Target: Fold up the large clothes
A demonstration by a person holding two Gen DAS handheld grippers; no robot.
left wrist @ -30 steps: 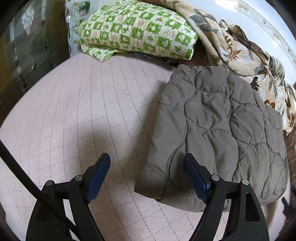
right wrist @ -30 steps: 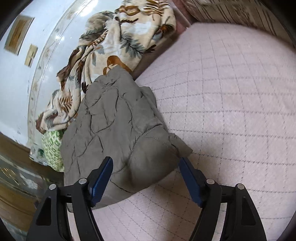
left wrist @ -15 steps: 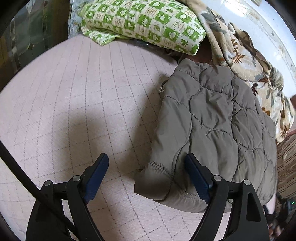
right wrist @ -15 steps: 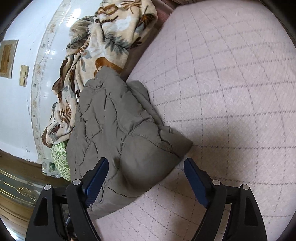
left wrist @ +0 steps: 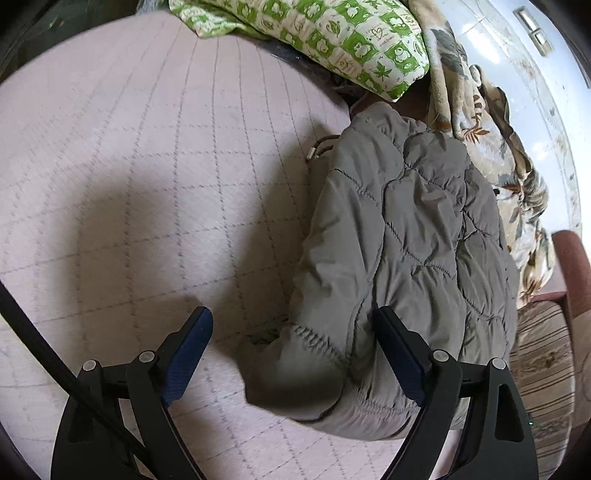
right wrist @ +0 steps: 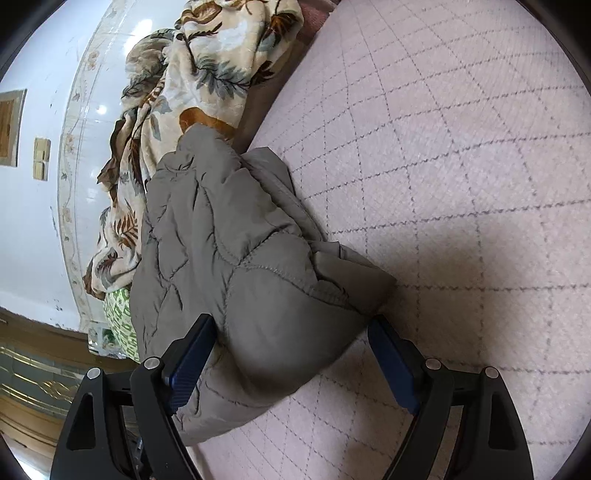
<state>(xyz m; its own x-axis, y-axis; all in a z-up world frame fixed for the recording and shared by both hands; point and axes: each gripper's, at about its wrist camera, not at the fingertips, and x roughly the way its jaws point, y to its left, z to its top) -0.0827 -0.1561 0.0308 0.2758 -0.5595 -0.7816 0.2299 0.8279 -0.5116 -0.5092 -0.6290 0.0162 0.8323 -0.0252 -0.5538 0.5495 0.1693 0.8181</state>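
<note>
a: what's the jacket (left wrist: pixel 413 236) like?

b: olive-grey, puffy, quilted in wavy stitched panels with a matte, slightly crinkled shell. it lies folded into a thick oblong bundle on the pink bedspread (left wrist: pixel 147 177), along the side nearest the wall. from the right wrist view the same jacket (right wrist: pixel 236 266) shows a rounded, pillowy corner pointing toward the camera, with a ribbed, stitched hem running across it.

a: anything sticking out of it?

b: a brown drawcord with a small metal tip (left wrist: pixel 318 147) pokes out at the far edge, resting on the bedspread.

a: and the grippers?

b: the left gripper (left wrist: pixel 291 328) has its black arms and blue pads spread wide; the near cuff-like end of the jacket sits between them, the right pad just against the fabric, the left pad over bare bedspread. nothing is pinched. the right gripper (right wrist: pixel 290 338) is likewise spread wide, straddling the jacket's rounded corner, pads on either side and not closed on it.

a: the surface under it?

b: the bedspread is pale pink, softly textured, crossed by thin grey lines making a diamond grid, with gripper shadows falling on it.

a: what's around?

b: beyond the jacket, a plush cream blanket with brown and grey leaf prints (right wrist: pixel 207 74) is heaped against the white wall (right wrist: pixel 33 229). a green-and-white checked pillow (left wrist: pixel 332 33) lies past the jacket's far end.
</note>
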